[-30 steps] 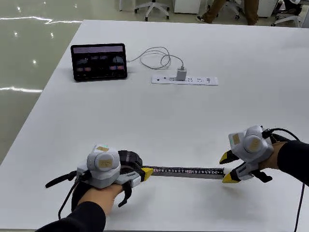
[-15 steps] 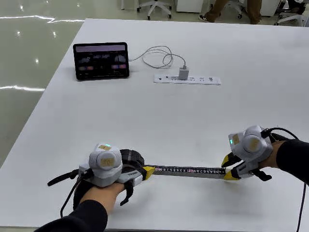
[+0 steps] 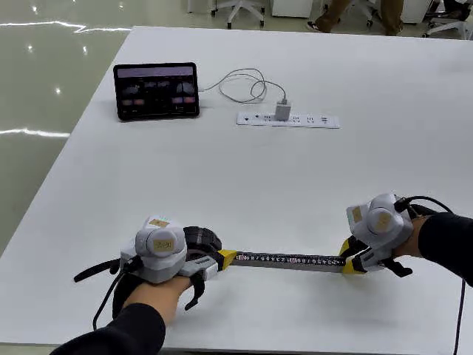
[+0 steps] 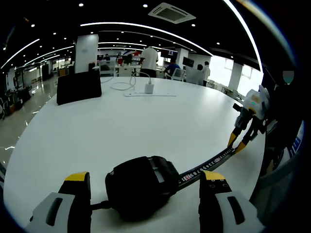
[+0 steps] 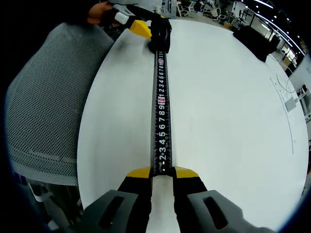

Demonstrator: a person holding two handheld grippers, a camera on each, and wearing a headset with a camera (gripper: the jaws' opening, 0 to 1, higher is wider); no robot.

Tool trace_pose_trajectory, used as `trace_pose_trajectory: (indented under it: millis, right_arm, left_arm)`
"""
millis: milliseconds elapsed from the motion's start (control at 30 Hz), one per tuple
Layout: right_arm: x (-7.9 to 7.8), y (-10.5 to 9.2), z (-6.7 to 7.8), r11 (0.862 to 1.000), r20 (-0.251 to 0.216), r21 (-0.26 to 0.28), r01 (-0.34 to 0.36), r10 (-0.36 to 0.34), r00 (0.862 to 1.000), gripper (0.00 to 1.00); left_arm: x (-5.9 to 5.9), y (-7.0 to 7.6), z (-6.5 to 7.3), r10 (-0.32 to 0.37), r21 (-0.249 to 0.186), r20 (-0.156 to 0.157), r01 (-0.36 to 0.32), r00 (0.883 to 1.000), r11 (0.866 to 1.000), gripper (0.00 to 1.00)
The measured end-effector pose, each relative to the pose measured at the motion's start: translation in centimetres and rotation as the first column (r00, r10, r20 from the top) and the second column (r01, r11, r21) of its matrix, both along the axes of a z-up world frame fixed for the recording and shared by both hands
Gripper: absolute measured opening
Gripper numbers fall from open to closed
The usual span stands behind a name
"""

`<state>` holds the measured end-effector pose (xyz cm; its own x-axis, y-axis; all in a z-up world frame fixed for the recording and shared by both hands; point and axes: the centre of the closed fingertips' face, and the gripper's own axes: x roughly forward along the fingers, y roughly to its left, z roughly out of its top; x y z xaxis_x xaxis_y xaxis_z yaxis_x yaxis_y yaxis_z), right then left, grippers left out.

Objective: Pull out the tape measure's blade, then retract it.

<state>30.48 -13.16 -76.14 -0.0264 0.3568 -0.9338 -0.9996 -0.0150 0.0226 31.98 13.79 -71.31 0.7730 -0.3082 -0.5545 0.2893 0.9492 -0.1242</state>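
Your left tongs (image 4: pixel 146 179) stand wide open around the tape measure's black case (image 4: pixel 141 187). The case sits on the white worktop (image 3: pixel 295 192) near its front edge, and the left gripper view shows a little gap between the case and each jaw. The blade (image 5: pixel 162 111) runs out of the case's right side and lies flat along the worktop, numbered face up. It reaches straight across to your right tongs (image 5: pixel 163 174), whose yellow tips are closed tight on the blade's end, low over the surface. Well beyond, toward the far side, a tablet (image 3: pixel 156 90) stands propped with its screen lit. To its right lies a white power strip (image 3: pixel 288 119) with a charger (image 3: pixel 282 111) plugged in and a looped cable (image 3: pixel 240 85).
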Motion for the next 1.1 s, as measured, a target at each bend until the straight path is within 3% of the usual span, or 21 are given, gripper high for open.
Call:
trace_pose_trajectory:
  millis: [200,500,667,967,1100]
  right_arm:
    - [-0.1,0.1,-0.1,0.999,0.015,-0.033,-0.017,0.018,1.000,0.11]
    - [0.0,0.1,-0.2,0.999,0.025,-0.049,0.022,-0.021,0.999,0.11]
    - [0.0,0.0,-0.1,0.999,0.032,-0.046,0.003,-0.001,0.999,0.11]
    - [0.1,0.0,-0.1,0.999,0.001,-0.034,0.016,-0.016,1.000,0.10]
    - [0.1,0.0,-0.1,0.999,-0.005,-0.038,0.023,-0.023,1.000,0.10]
  left_arm:
    - [-0.1,-0.3,-0.1,-0.008,-0.008,-0.008,0.008,1.000,1.000,0.87]
    - [-0.1,-0.1,-0.6,0.019,-0.024,-0.029,-0.019,0.999,1.000,0.81]
    - [-0.1,0.0,-0.8,0.030,-0.020,-0.035,-0.031,0.999,0.999,0.78]
    - [0.1,0.1,-1.2,0.048,-0.002,-0.039,-0.049,0.998,0.999,0.69]
    - [-0.1,0.1,-1.5,0.061,-0.012,-0.058,-0.062,0.996,0.998,0.65]
